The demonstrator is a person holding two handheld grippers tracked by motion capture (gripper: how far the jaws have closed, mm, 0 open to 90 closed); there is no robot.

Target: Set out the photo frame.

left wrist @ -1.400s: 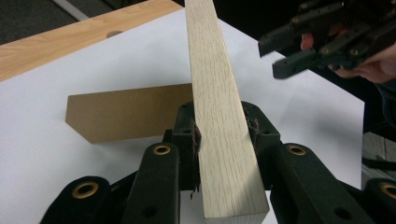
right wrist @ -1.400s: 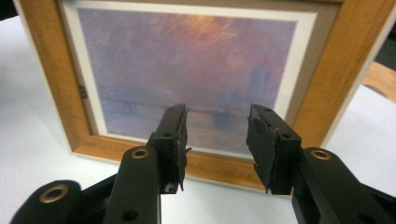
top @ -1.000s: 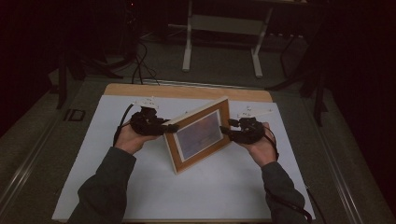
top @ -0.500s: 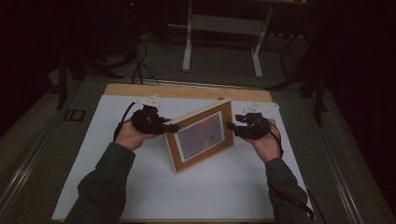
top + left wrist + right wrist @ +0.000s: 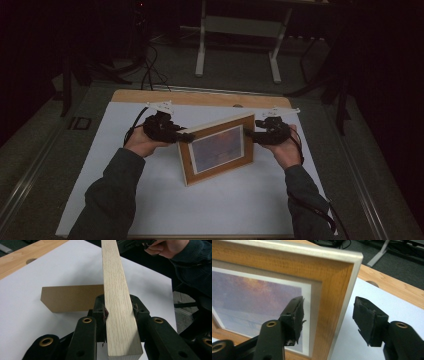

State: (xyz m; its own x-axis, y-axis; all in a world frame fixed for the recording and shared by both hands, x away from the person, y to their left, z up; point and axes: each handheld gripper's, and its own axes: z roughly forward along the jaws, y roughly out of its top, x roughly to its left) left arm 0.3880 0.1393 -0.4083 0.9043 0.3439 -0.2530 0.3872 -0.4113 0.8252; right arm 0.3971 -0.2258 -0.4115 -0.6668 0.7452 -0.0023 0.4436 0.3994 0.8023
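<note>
A wooden picture frame [image 5: 217,147] with a purple-toned print stands upright on the white sheet [image 5: 150,210], propped by its brown back stand [image 5: 72,301]. My left gripper [image 5: 182,136] is shut on the frame's left edge, and in the left gripper view both pads press the pale wood [image 5: 117,302]. My right gripper [image 5: 250,134] is at the frame's right edge [image 5: 329,277]. Its jaws have just been opening: the edge stands between them, the right pad [image 5: 367,320] well clear of the wood. The right gripper [image 5: 328,312] is open.
The white sheet covers most of a wooden tabletop [image 5: 200,97], whose bare strip runs along the far side. Beyond the table stand the metal legs of a stand [image 5: 240,30], with cables [image 5: 150,70] on the dark floor.
The right gripper's jaws have spread off the frame's right edge and that hand has drifted slightly right. The left gripper and the frame have stayed put.
</note>
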